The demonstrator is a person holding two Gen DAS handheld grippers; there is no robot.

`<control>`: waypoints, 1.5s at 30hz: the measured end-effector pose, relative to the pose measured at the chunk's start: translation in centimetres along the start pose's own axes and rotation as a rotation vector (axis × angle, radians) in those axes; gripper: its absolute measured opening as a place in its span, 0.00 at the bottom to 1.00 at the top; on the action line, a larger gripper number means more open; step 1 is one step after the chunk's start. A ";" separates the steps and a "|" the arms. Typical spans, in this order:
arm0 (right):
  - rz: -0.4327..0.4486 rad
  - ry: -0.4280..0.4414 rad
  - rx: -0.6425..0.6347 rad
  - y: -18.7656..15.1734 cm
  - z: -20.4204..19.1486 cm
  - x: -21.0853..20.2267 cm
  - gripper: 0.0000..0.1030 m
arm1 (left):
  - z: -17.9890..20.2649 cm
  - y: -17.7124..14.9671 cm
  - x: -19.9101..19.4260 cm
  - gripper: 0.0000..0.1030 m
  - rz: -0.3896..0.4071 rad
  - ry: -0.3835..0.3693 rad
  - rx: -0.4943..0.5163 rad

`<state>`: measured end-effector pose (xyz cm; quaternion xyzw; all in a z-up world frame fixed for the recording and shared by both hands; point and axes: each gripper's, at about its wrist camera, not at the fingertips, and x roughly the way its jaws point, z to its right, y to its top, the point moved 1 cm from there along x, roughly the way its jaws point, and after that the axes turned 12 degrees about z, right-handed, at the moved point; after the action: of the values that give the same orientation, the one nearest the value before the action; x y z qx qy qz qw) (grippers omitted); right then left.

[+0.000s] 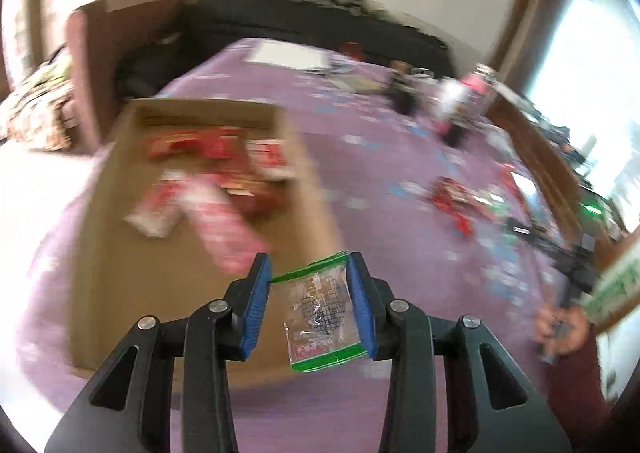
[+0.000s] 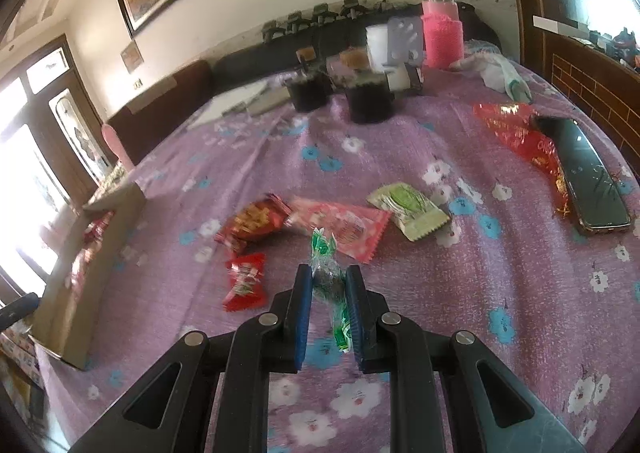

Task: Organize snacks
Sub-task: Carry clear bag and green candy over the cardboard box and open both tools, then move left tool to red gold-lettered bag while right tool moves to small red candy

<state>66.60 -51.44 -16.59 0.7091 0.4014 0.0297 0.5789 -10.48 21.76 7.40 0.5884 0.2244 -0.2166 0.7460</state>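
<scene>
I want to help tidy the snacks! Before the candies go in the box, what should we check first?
1. Left gripper holds the green-edged clear packet between its pads: ok.
2. Right gripper is shut on the green twist candy: ok.
3. Cardboard box is open on top with bare floor for more: ok.
4. Left packet is fully above the box: cannot tell, the view is blurred and it sits near the box's edge.
5. Snacks left on the purple floral cloth, such as the small red candy and pale green packet: not ok, these are not boxed yet.
</scene>
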 end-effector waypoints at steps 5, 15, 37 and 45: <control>0.011 0.122 0.036 0.6 -4.0 -1.9 0.17 | -5.8 0.2 2.2 0.36 -0.035 0.120 -0.049; -0.122 0.377 -0.145 -1.1 -19.8 0.6 0.16 | -8.7 0.3 6.7 0.36 -0.117 0.210 -0.067; -0.302 0.497 -0.344 -7.4 -34.7 5.4 0.27 | -12.9 2.0 0.5 0.51 0.028 0.148 -0.276; -0.200 0.479 -0.278 -4.8 -31.3 1.9 0.35 | -8.2 1.5 -2.1 0.55 0.096 0.073 -0.249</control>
<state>49.42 -25.35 -11.22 0.5526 0.5868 0.1938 0.5592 -11.98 30.24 8.06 0.5088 0.2481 -0.1294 0.8141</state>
